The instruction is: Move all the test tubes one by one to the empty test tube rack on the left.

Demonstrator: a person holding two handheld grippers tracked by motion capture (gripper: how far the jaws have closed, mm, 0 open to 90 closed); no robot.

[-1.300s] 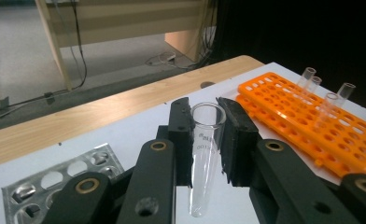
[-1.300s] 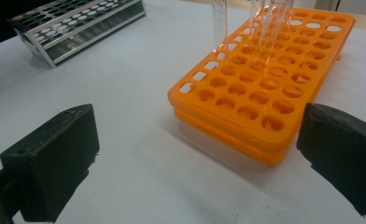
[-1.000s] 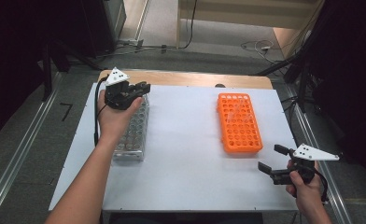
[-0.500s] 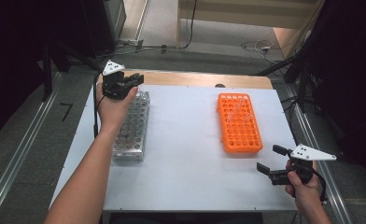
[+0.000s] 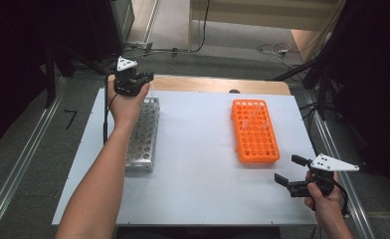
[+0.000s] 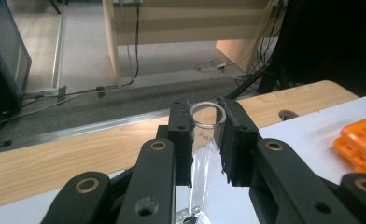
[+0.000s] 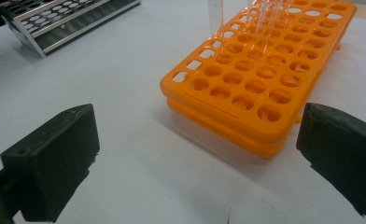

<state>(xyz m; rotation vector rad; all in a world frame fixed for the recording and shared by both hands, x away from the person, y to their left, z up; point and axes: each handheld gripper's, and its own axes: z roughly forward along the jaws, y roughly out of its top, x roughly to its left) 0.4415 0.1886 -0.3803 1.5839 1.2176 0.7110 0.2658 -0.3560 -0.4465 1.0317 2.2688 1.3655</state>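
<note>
A clear glass test tube (image 6: 204,154) stands upright between the jaws of my left gripper (image 6: 208,116), which is shut on it just under the rim. The tube's foot hangs right over the silver metal rack (image 6: 183,217). In the high view my left gripper (image 5: 146,79) is above the far end of the metal rack (image 5: 143,134). An orange tube rack (image 5: 255,130) lies right of centre and holds a few clear tubes (image 7: 216,14) at its far end. My right gripper (image 5: 286,169) stands open near the table's front right, with nothing in it, facing the orange rack (image 7: 265,70).
The white tabletop (image 5: 198,169) has a wooden strip (image 5: 208,84) along its far edge, with floor, cables and furniture legs beyond it. The metal rack (image 7: 64,23) lies far to the left in the right gripper view. Dark equipment stands on both sides.
My left hand has carried its gripper and tube away from me, toward the far end of the metal rack. The right gripper has stayed where it was.
</note>
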